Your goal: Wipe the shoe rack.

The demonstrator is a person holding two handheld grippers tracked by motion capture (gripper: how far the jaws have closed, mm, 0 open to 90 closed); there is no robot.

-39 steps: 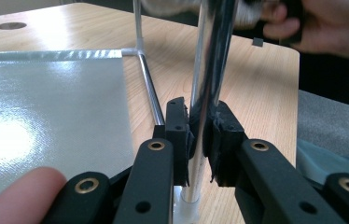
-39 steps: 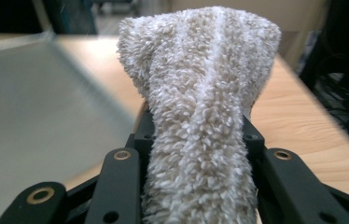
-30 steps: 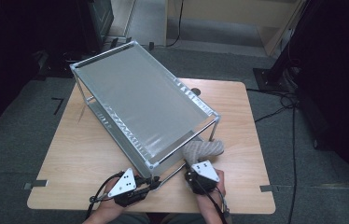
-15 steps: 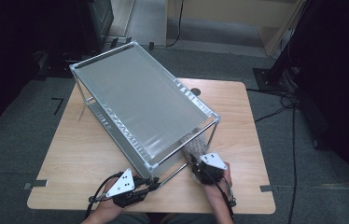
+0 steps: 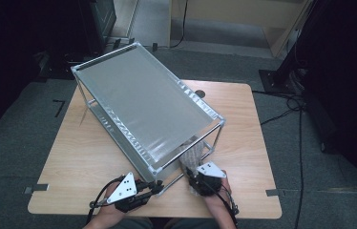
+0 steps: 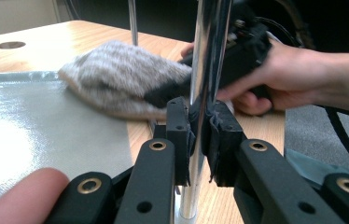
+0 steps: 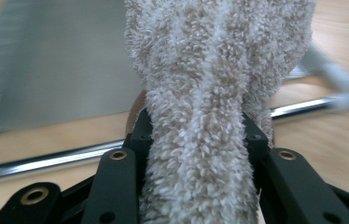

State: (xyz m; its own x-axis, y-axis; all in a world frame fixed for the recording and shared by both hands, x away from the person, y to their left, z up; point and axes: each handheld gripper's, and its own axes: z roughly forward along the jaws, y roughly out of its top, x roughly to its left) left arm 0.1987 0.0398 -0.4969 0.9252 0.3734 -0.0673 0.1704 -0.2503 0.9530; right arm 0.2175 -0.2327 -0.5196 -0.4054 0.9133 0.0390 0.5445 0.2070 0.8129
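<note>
Left gripper (image 6: pixel 199 133) fingers clamped on rack post (image 6: pixel 207 56), right gripper (image 7: pixel 196 135) fingers clamped on fuzzy towel (image 7: pixel 210 70)

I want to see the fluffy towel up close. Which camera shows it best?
The right gripper view: the fluffy towel sits big and sharp, pinched in the right gripper. The left gripper view shows it farther off, lying on the shelf. The high view shows a small bit under the rack.

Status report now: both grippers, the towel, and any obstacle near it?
Left gripper shut on rack post. Right gripper shut on towel, at lower shelf. Post stands beside towel.
</note>
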